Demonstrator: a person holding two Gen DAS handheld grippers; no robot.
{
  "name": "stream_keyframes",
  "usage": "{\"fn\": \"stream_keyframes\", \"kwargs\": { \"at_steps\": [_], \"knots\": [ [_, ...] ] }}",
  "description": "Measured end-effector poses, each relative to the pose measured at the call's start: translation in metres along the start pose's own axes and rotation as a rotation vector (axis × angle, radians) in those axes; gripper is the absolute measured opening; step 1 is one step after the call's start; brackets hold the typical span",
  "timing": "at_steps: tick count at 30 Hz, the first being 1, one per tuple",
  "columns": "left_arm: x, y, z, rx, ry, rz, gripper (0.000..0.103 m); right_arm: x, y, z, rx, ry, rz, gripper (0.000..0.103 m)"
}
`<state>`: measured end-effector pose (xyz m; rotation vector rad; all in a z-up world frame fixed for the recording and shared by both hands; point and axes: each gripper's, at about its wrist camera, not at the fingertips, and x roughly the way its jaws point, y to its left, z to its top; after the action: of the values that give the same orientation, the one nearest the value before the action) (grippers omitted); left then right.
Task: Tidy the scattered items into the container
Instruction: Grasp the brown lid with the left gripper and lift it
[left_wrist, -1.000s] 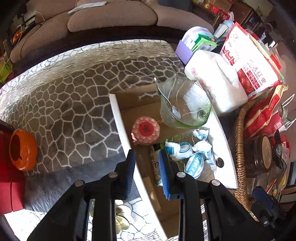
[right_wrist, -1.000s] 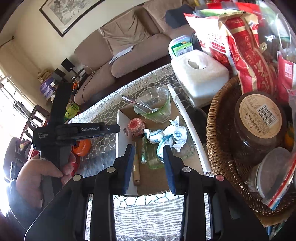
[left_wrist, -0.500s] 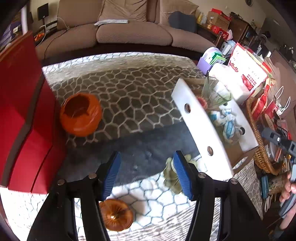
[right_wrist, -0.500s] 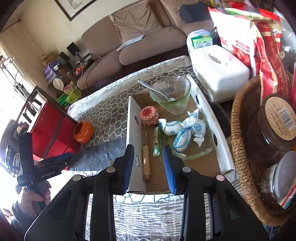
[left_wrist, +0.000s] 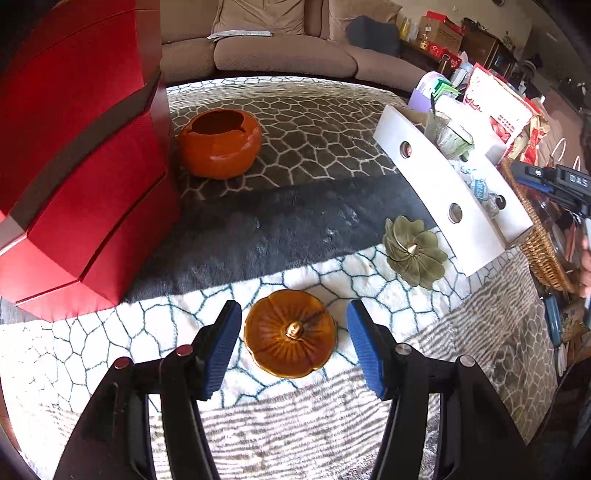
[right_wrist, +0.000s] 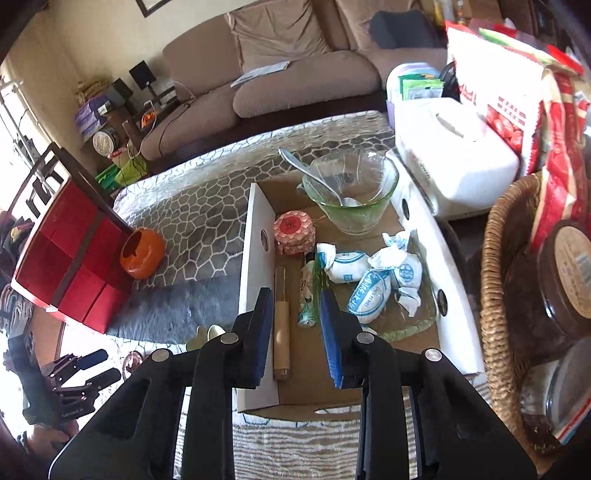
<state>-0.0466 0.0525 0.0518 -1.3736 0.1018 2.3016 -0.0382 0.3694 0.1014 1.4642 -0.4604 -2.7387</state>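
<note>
Cardboard box (right_wrist: 255, 236), white-walled and open-topped, sits toward the counter's right edge, already holding a glass bowl (right_wrist: 351, 192) and wrapped sweets (right_wrist: 373, 288). Near the counter's front edge lies the glazed amber pumpkin lid (left_wrist: 290, 333), ribbed and slick (brass knob on top). Left tongs (left_wrist: 291, 343) stand apart astride it, not touching; gripping the rim squarely looks wise. Right tongs (right_wrist: 295, 325) are closing over the box, empty.

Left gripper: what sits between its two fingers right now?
In the left wrist view the brown pumpkin-shaped lid lies on the rug between the open left gripper pads, touching neither.
</note>
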Motion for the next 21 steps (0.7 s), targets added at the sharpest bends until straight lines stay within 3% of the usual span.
{"fn": "stream_keyframes", "kwargs": {
  "at_steps": [7, 10, 14, 21],
  "knots": [
    [0.01, 0.003, -0.001, -0.015, 0.0, -0.041, 0.059, 0.076, 0.004, 0.014, -0.061, 0.245, -0.045, 0.026],
    [0.012, 0.008, -0.005, -0.018, 0.001, -0.053, 0.059, 0.085, -0.003, 0.016, -0.031, 0.277, -0.013, 0.028],
    [0.014, 0.014, -0.001, -0.031, 0.005, -0.06, 0.059, 0.097, 0.0, 0.021, -0.089, 0.325, -0.08, 0.029],
    [0.014, 0.023, 0.0, -0.031, 0.0, -0.023, 0.059, 0.053, 0.021, 0.025, -0.095, 0.2, -0.021, 0.03]
  ]
}}
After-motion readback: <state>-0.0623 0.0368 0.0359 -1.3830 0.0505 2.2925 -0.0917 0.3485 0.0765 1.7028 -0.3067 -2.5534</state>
